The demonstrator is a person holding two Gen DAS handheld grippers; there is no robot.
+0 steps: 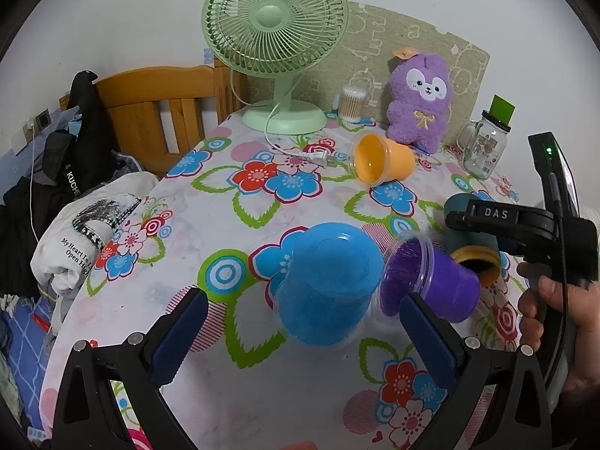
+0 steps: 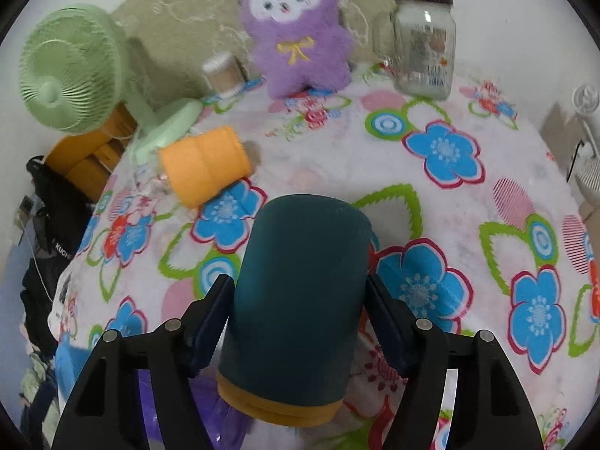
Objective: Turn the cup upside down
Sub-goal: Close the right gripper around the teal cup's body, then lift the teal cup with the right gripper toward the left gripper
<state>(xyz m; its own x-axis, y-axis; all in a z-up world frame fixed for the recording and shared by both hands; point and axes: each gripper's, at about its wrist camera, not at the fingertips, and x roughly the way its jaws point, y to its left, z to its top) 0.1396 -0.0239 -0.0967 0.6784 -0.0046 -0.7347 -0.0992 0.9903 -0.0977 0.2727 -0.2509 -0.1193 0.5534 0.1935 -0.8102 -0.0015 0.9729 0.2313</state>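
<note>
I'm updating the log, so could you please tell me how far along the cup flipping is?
Done: the blue cup appears to stand upside down in front of the open left gripper. In hand: the right gripper grips the dark teal cup, tilted mid-air. Left: the purple cup and the orange cup lie on their sides.

Count: four cups — one blue plastic cup upside down between the left claw's fingers, one purple plastic cup on its side just right of it, one orange plastic cup on its side far ahead, one dark teal cup with a mustard-yellow rim gripped in the right claw. Beyond those: one mint-green desk fan, one purple plush toy, one clear glass handled jar, one clear tub of cotton swabs.
</note>
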